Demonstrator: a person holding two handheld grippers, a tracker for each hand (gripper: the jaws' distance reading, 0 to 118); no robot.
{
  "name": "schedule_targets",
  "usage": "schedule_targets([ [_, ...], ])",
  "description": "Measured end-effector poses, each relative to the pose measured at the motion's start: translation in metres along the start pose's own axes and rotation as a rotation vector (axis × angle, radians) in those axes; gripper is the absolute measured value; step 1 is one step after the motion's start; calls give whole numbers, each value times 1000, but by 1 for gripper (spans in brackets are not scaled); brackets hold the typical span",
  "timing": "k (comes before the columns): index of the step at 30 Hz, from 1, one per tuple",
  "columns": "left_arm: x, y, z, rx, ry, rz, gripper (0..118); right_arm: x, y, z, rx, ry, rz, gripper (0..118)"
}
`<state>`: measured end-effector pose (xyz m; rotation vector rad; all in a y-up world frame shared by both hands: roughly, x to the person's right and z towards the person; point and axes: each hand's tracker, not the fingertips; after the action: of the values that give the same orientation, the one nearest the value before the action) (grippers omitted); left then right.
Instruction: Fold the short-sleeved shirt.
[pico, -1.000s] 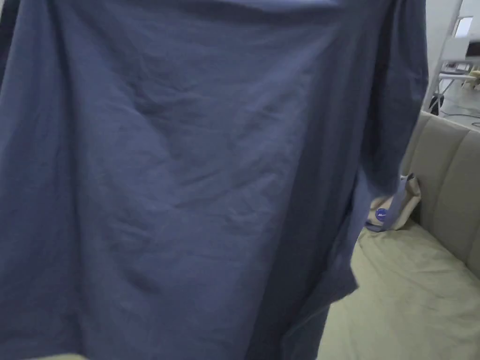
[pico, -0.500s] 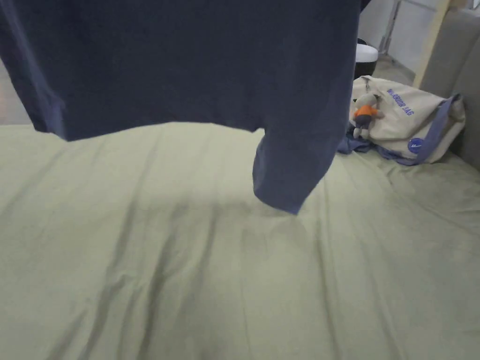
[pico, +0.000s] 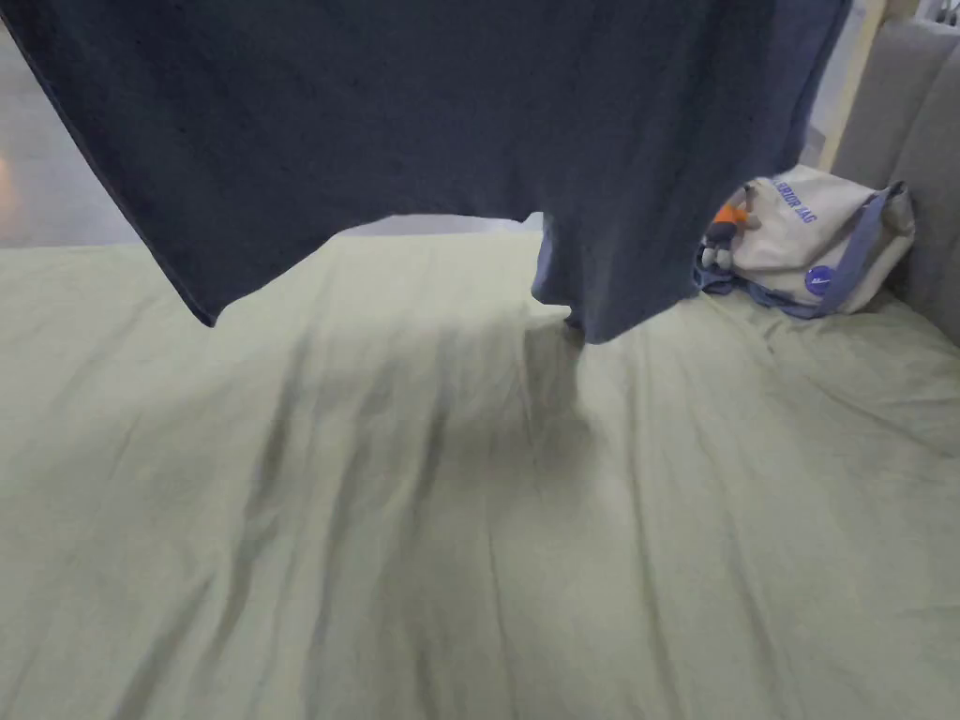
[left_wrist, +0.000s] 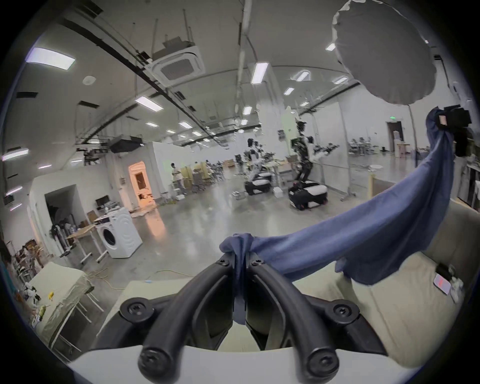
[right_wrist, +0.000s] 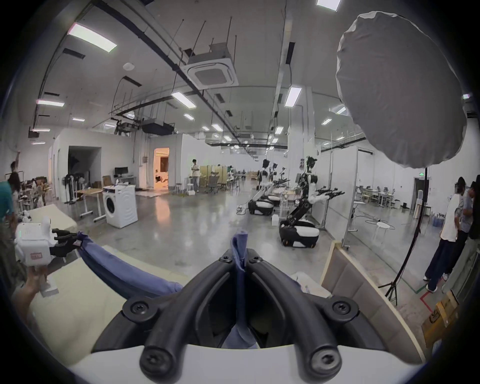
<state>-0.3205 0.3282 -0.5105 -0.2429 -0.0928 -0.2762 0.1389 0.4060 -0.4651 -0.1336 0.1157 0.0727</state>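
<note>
Above bed (pico: 469, 525), we hold blue shirt (pico: 422, 122) aloft, hem hanging clear of green sheet. Left gripper (left_wrist: 240, 261): jaws closed tight, pinching bunched shirt edge. Right gripper (right_wrist: 240, 256): jaws likewise clamped on shirt fabric. Cloth sags between our grippers. Tote bag (pico: 816, 248) beside headboard.

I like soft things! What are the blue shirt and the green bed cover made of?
The blue shirt looks like soft knit cloth, probably cotton: matte, and it hangs in limp folds from the left gripper and right gripper. The green bed cover looks like thin woven fabric, matte with long shallow creases. The exact fibre of either cannot be told.
</note>
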Motion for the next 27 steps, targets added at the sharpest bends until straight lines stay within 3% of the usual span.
schedule_targets([
  [8,40,-125,89,-80,-133,8,6,-6,-132,93,-156,114,-1,5],
  [15,84,-243,168,-163,-202,7,6,-18,-269,188,-267,197,-87,5],
  [18,105,-296,198,-228,-238,15,6,-27,-325,221,-324,199,-83,5],
  [22,130,-349,230,-307,-251,-11,6,-35,-389,244,-425,221,-162,5],
  [27,139,-394,236,-430,-287,54,6,-47,-452,263,-573,213,-130,5],
])
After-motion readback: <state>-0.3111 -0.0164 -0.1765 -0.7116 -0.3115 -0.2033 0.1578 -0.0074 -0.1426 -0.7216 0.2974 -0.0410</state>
